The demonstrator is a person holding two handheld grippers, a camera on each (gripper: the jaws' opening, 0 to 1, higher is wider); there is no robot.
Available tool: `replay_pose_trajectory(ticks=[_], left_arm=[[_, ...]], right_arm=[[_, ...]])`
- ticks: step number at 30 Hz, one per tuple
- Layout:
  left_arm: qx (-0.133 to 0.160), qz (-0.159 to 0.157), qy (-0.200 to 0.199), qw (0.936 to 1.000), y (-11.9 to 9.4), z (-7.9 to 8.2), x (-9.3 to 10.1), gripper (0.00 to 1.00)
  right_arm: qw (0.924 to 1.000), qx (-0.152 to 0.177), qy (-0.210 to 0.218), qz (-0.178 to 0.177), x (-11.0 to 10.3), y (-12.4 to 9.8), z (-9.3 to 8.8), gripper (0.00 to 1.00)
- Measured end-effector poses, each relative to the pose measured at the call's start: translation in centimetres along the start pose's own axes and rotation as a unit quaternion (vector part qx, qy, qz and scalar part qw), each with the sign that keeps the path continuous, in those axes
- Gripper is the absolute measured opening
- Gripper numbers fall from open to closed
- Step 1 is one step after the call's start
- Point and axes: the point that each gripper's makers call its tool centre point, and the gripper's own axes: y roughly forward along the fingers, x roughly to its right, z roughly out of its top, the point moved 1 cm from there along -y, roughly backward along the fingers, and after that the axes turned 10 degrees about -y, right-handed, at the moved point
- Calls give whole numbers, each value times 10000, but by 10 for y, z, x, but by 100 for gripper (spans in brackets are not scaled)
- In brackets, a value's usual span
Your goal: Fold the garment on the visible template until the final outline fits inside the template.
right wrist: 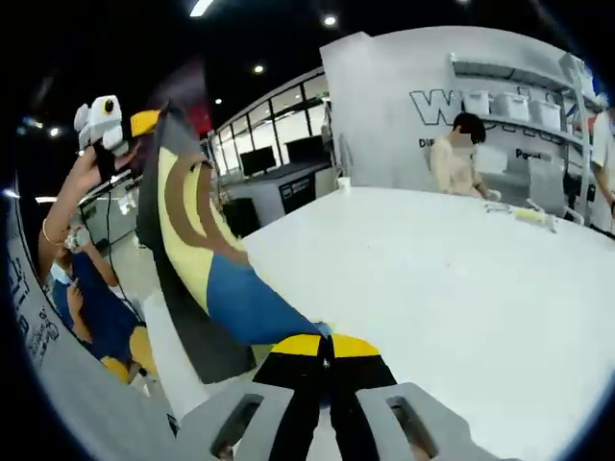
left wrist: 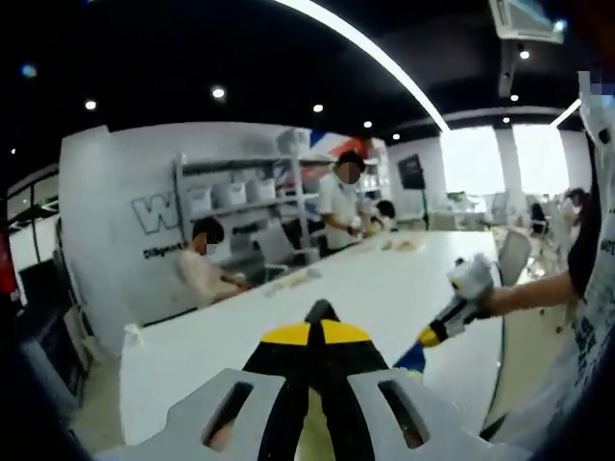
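Observation:
The garment (right wrist: pixel 231 288), dark with yellow and brown bands and a blue part, hangs stretched in the air over the edge of the white table (right wrist: pixel 461 279). My right gripper (right wrist: pixel 325 348) is shut on its blue lower end. My left gripper (right wrist: pixel 146 123), held up in a hand at the upper left, pinches its top corner. In the left gripper view my left gripper (left wrist: pixel 320 322) is shut, with a dark bit of cloth at its tips. The right gripper (left wrist: pixel 430 336) comes in from the right there, with a blue scrap of the garment (left wrist: pixel 411 357) under its yellow tip.
The long white table (left wrist: pixel 384 288) runs away from me. A seated person (left wrist: pixel 207 269) and a standing person (left wrist: pixel 338 206) are at its far end, with small items (left wrist: pixel 293 280) lying near them. Grey shelves (left wrist: pixel 240 197) with boxes stand behind them. A chair (left wrist: pixel 512 254) stands at the right.

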Motion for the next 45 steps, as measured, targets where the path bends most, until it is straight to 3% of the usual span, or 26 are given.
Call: replay_pose_trajectory(ticks=[1,3,7,11,14,15,22,28,31,36,40,43,45], left_arm=[[26,16,-5,10000,-27,4,4,0],[53,31,19,10000,-49,7,5,0],[269,-43,-235,9994,-55,11,5,0],[328,-62,-128,9994,-62,16,10,0],[379,-132,-18,9992,-72,20,15,0],[454,-140,73,9988,-79,25,18,0],[806,-316,256,9959,-94,48,40,0],[812,-791,39,9935,-94,50,56,0],[634,-904,-56,9939,-85,35,54,0],[140,-720,-672,9950,-57,-19,34,0],[-93,-603,-1043,9927,-41,-46,18,0],[-229,-388,-1304,9904,-20,-73,-5,0],[-299,-318,-1325,9902,-13,-81,-13,0]], right_arm=[[9999,73,-49,-93,6,-6,8,0],[9991,198,-225,-297,18,-23,28,0],[9958,526,-429,-617,33,-50,65,0],[9911,812,-587,-874,37,-77,95,0],[9889,949,-653,-940,39,-91,109,0],[9860,981,-854,-1039,39,-99,115,0],[9824,1172,-900,-1140,34,-131,126,0],[9833,1011,-959,-1174,32,-142,122,0],[9856,854,-862,-1180,38,-137,110,0],[9928,474,-493,-985,43,-104,74,0],[9926,4,-680,-1008,53,-81,51,0],[9938,-148,-703,-848,61,-52,37,0],[9943,-223,-654,-817,61,-47,33,0]])
